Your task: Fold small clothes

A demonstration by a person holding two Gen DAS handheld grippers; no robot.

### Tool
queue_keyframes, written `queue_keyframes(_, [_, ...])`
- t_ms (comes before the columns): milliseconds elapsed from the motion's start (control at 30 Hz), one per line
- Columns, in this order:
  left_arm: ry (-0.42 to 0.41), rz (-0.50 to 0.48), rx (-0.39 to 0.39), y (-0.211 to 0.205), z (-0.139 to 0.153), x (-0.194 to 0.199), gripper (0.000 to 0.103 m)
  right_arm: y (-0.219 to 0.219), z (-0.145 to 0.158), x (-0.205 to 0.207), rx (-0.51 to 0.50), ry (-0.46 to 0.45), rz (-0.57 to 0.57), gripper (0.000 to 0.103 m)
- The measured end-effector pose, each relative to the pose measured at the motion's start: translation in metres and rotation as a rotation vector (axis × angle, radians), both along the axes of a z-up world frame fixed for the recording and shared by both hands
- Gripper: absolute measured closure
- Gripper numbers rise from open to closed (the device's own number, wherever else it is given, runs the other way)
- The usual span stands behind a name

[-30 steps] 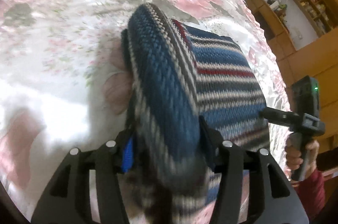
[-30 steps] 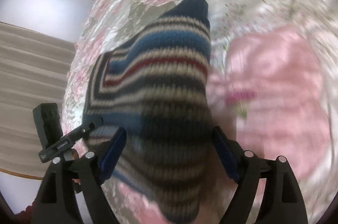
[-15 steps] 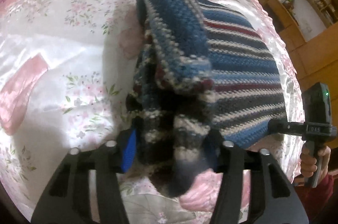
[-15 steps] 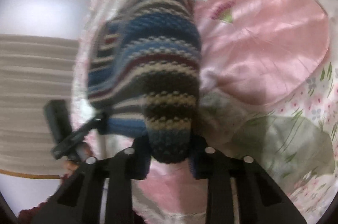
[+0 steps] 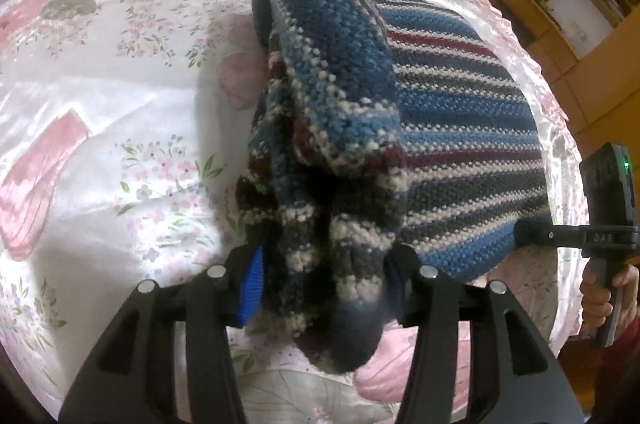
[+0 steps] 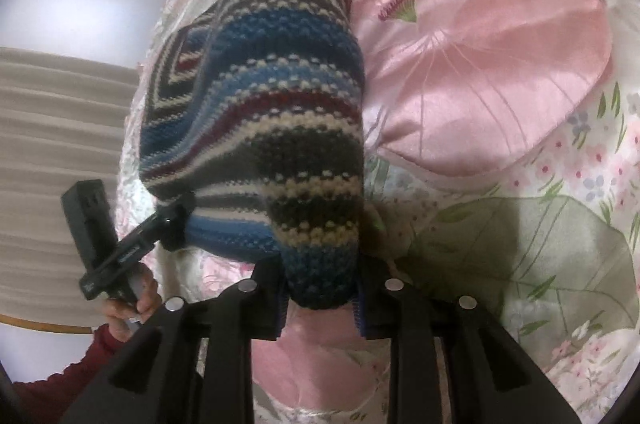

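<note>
Sweater (image 5: 460, 127) hangs pinched between left gripper (image 5: 324, 288) and right gripper (image 6: 320, 300).

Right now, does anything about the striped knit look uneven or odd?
Yes. At the left hand-held gripper the striped knit is bunched into thick, crumpled layers, while toward the right hand-held gripper it lies flat. The fold looks lopsided.

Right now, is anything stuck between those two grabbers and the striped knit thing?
Nothing visible. The left gripper and the right gripper each have their fingers closed directly on the striped knit garment, which hangs between them above the flowered bedspread.
</note>
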State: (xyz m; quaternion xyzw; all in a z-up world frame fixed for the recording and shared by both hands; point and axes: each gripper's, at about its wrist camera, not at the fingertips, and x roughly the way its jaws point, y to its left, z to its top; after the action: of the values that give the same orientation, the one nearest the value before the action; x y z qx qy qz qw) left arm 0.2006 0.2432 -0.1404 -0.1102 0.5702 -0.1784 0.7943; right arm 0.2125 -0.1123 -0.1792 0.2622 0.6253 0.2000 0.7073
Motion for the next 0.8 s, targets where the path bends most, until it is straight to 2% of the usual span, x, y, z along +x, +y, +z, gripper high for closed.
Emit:
queue_keyframes(133, [0.003, 0.023, -0.017, 0.004, 0.002, -0.001, 0.053, 0.000, -0.001, 0.005, -0.011, -0.017, -0.009, 0.074])
queue_keyframes(200, [0.016, 0.059, -0.008, 0.004, 0.009, -0.009, 0.048, 0.001, 0.008, 0.001, -0.024, -0.036, -0.026, 0.064])
queue_keyframes(233, [0.021, 0.077, -0.001, 0.006, 0.015, -0.014, 0.046, 0.004, 0.013, -0.003, -0.050, -0.049, -0.035, 0.052])
queue_keyframes(333, [0.012, 0.105, 0.023, 0.010, 0.029, -0.030, 0.040, 0.015, 0.035, -0.016, -0.169, -0.116, -0.019, 0.035])
queue_keyframes(367, [0.011, 0.121, 0.041, 0.012, 0.035, -0.038, 0.035, 0.019, 0.043, -0.024, -0.224, -0.130, -0.013, 0.031])
queue_keyframes(433, [0.009, 0.142, 0.061, 0.015, 0.043, -0.049, 0.033, 0.023, 0.054, -0.036, -0.283, -0.152, -0.012, 0.029])
queue_keyframes(567, [0.016, 0.185, 0.099, 0.024, 0.059, -0.074, 0.030, 0.028, 0.074, -0.062, -0.427, -0.194, -0.021, 0.018])
queue_keyframes(633, [0.014, 0.195, 0.096, 0.026, 0.066, -0.084, 0.030, 0.032, 0.085, -0.073, -0.455, -0.212, -0.028, 0.014])
queue_keyframes(800, [-0.014, 0.199, 0.163, 0.022, 0.089, -0.105, 0.028, 0.041, 0.107, -0.093, -0.488, -0.251, -0.044, 0.006])
